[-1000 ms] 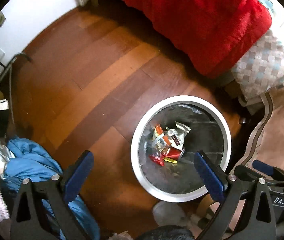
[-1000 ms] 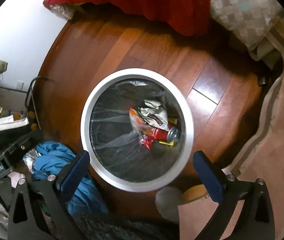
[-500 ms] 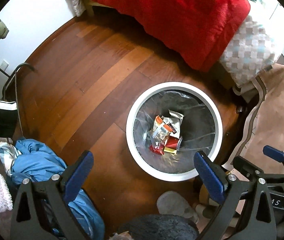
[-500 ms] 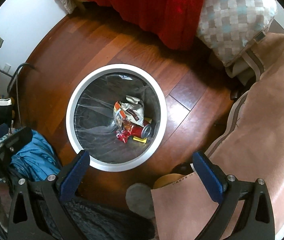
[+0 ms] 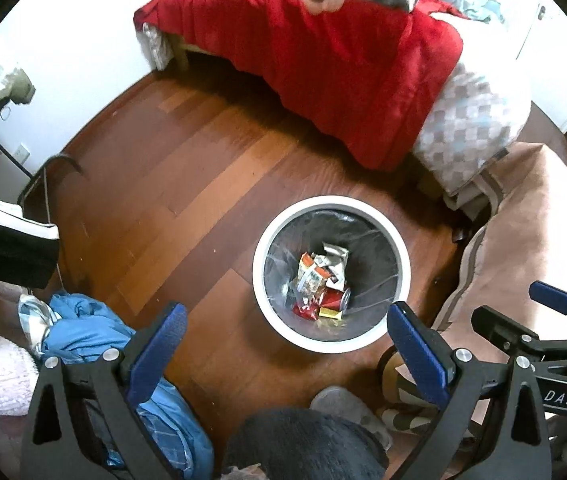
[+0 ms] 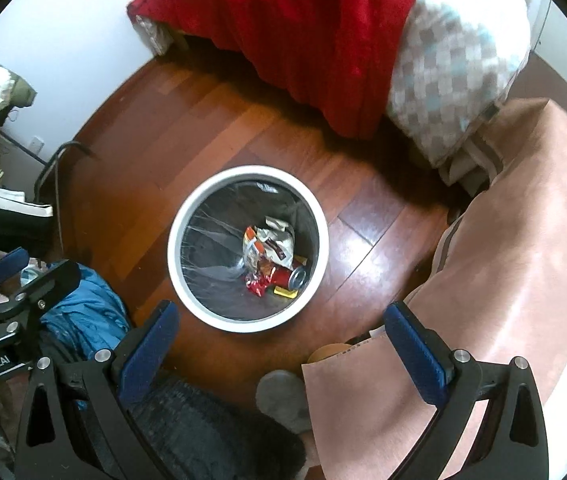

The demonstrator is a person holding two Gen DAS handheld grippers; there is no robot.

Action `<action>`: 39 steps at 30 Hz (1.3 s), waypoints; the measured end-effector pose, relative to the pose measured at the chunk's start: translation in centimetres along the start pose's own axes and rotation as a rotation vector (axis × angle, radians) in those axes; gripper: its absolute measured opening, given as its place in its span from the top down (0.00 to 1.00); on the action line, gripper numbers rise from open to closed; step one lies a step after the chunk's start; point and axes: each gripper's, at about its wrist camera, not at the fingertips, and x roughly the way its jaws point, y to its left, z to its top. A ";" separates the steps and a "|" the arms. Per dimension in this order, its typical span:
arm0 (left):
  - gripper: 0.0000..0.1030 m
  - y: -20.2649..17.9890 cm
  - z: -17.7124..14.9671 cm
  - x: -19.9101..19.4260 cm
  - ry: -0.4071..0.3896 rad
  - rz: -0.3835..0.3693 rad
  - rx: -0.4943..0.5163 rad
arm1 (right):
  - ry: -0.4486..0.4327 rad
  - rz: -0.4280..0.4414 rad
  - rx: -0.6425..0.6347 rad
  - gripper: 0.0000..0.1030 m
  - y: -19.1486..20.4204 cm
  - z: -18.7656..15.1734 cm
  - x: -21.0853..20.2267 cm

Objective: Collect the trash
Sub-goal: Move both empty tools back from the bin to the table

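Observation:
A round white-rimmed trash bin (image 5: 260,292) (image 6: 175,276) with a clear liner stands on the wooden floor. Inside lie snack wrappers (image 5: 317,272) (image 6: 271,246), a red can (image 5: 335,299) (image 6: 288,277) and a small yellow piece (image 6: 286,292). My left gripper (image 5: 285,344) is open and empty, high above the bin's near-left side. My right gripper (image 6: 281,338) is open and empty, high above the bin's near rim. Each gripper also shows at the edge of the other's view: the right one (image 5: 555,300) and the left one (image 6: 7,262).
A bed with a red blanket (image 5: 323,60) and a checkered quilt (image 5: 467,128) stands beyond the bin. A pink rug (image 6: 503,260) lies to the right. Blue clothing (image 5: 83,332) is piled on the left. A grey slipper (image 6: 283,396) is near the bottom.
Both grippers have risen and pulled back from the bin, which looks smaller now. More of the bed and rug has come into view. Both stay open.

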 end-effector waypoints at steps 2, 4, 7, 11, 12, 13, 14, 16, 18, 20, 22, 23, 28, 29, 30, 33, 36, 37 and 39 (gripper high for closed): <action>0.01 -0.3 -0.1 -1.5 -0.023 -0.003 0.006 | -0.024 0.009 -0.005 0.00 0.0 -0.3 -1.9; 0.01 -0.5 -0.3 -3.4 -0.050 -0.010 0.012 | -0.055 0.027 -0.003 0.00 -0.2 -0.6 -4.1; 0.01 -1.2 -0.9 -6.4 -0.092 -0.017 0.022 | -0.103 0.061 0.010 0.00 -0.4 -1.4 -7.3; 0.01 -2.7 -1.9 -9.8 -0.156 0.010 0.037 | -0.191 0.123 0.051 0.00 -1.5 -3.0 -12.1; 0.01 -3.2 -2.2 -10.6 -0.179 0.010 0.045 | -0.210 0.135 0.067 0.00 -1.9 -3.5 -13.1; 0.01 -3.9 -2.5 -11.4 -0.200 0.006 0.052 | -0.237 0.154 0.093 0.00 -2.7 -4.4 -14.6; 0.01 -4.6 -2.6 -11.8 -0.208 -0.002 0.059 | -0.255 0.168 0.121 0.00 -3.4 -5.1 -15.6; 0.01 -6.6 -3.1 -12.3 -0.218 -0.032 0.083 | -0.281 0.192 0.184 0.00 -5.4 -6.9 -17.5; 0.01 -9.7 -3.7 -12.0 -0.215 -0.054 0.124 | -0.299 0.185 0.251 0.00 -8.0 -8.9 -19.0; 0.01 -13.0 -4.3 -11.2 -0.193 -0.069 0.172 | -0.305 0.156 0.330 0.00 -11.2 -11.1 -20.0; 0.01 -16.7 -5.1 -10.1 -0.171 -0.090 0.226 | -0.304 0.124 0.432 0.00 -15.4 -13.6 -20.8; 0.01 -18.5 -5.5 -9.6 -0.154 -0.096 0.253 | -0.296 0.093 0.493 0.00 -17.8 -15.0 -21.0; 0.01 -29.5 -8.3 -5.9 -0.061 -0.126 0.402 | -0.265 -0.032 0.836 0.00 -31.1 -22.3 -21.6; 0.01 -32.0 -9.0 -5.2 -0.043 -0.130 0.432 | -0.262 -0.071 0.933 0.00 -35.0 -24.6 -21.8; 0.01 -34.1 -9.5 -4.6 -0.027 -0.136 0.456 | -0.260 -0.096 0.991 0.00 -37.4 -25.9 -21.9; 0.01 -40.2 -10.3 -3.6 0.018 -0.158 0.526 | -0.273 -0.138 1.210 0.00 -46.1 -30.8 -21.9; 0.01 -45.9 -10.0 -3.3 0.042 -0.177 0.584 | -0.298 -0.129 1.361 0.00 -51.6 -33.7 -21.1; 0.01 -47.3 -9.7 -3.2 0.043 -0.179 0.595 | -0.291 -0.121 1.406 0.00 -53.5 -34.3 -20.4; 0.01 -51.2 -8.4 -3.0 0.045 -0.188 0.615 | -0.271 -0.115 1.429 0.01 -55.8 -34.1 -19.3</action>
